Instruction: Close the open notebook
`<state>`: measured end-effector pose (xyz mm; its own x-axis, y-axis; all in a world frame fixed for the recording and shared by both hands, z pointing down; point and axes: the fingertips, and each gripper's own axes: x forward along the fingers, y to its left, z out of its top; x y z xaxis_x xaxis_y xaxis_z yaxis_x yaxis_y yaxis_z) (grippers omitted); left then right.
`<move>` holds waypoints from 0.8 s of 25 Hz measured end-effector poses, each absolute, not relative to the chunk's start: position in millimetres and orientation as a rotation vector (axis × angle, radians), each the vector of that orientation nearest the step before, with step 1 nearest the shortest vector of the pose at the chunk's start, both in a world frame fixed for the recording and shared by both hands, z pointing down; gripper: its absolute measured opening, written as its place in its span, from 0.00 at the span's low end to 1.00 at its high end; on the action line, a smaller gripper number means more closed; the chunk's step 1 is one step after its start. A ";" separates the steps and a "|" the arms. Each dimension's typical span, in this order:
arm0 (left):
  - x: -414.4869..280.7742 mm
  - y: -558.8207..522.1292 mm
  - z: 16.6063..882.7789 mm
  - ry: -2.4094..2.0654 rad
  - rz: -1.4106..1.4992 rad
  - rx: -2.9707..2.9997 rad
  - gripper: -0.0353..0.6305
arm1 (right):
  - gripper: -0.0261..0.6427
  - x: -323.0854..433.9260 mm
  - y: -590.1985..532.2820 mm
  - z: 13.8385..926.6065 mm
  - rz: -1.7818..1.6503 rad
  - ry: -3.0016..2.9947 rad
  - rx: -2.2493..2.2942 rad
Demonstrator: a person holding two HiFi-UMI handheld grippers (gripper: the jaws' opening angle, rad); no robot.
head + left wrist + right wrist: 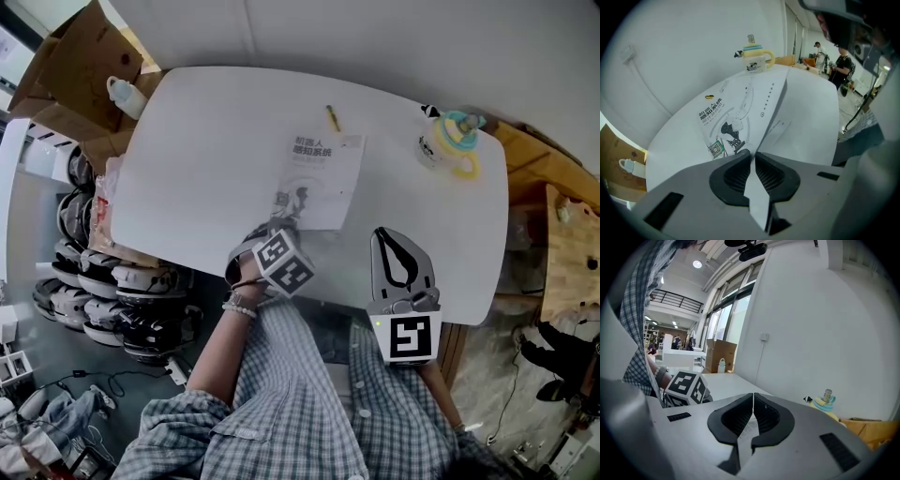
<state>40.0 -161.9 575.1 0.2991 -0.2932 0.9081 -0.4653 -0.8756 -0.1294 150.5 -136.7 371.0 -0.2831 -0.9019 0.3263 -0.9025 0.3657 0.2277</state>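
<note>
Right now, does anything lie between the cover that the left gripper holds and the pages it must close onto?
Nothing visible does. The left gripper pinches the cover edge of the notebook; the white page beside it shows bare. The pencil and the cup lie beyond the notebook, apart from it.

The left gripper (753, 152) has its jaws pinched on a page (757, 199), seemingly the notebook's (733, 117). At twelve o'clock, a lidded yellow cup (756, 57) stands on the white table (813, 126).

I'm seeing the notebook (317, 178) lying mid table (206, 141), pen (333, 118) lying just behind it, cup (448, 141) standing far right, left gripper (753, 154) at the notebook's near edge, right gripper (753, 397) hanging right of that.
</note>
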 end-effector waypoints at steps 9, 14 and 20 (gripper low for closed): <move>33.8 -158.6 583.2 -0.701 1.521 2.405 0.18 | 0.07 157.1 -133.6 381.6 0.019 -2.211 1.588; 21.8 -163.7 570.2 -0.780 1.394 2.403 0.18 | 0.07 157.9 -130.0 386.4 0.027 -2.198 1.585; 10.9 -165.9 547.5 -0.837 1.250 2.444 0.15 | 0.07 159.9 -124.9 386.0 0.007 -2.187 1.581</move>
